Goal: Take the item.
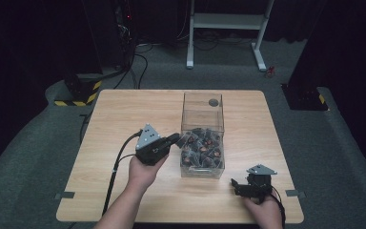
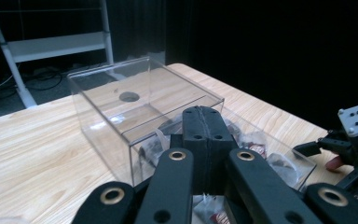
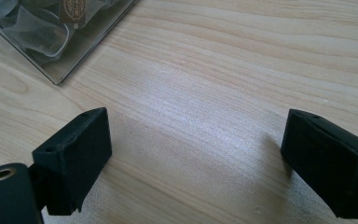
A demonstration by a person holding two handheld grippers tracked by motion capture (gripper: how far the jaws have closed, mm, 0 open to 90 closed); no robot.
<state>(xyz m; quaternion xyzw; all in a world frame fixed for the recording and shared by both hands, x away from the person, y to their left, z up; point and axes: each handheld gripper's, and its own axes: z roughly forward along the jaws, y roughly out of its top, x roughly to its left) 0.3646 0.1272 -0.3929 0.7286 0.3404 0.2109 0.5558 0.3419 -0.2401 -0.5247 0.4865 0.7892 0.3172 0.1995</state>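
A clear plastic box (image 1: 202, 114) stands mid-table, with several small wrapped packets (image 1: 201, 149) piled in its near half. A clear top panel with a round hole (image 2: 129, 96) lies over the far half. My left gripper (image 1: 174, 139) is shut, its tips at the box's near left wall. In the left gripper view the closed jaws (image 2: 203, 113) point over the packets (image 2: 256, 140) with nothing seen between them. My right gripper (image 1: 234, 183) rests low near the table's front right. It is open wide (image 3: 198, 140) over bare wood, apart from the box corner (image 3: 67, 65).
The wooden table (image 1: 124, 109) has bare room left of the box and along the front. A cable (image 1: 116, 167) trails from the left gripper off the near edge. Beyond the table stand a white frame (image 1: 226, 21) and a yellow-striped base (image 1: 78, 93) on the floor.
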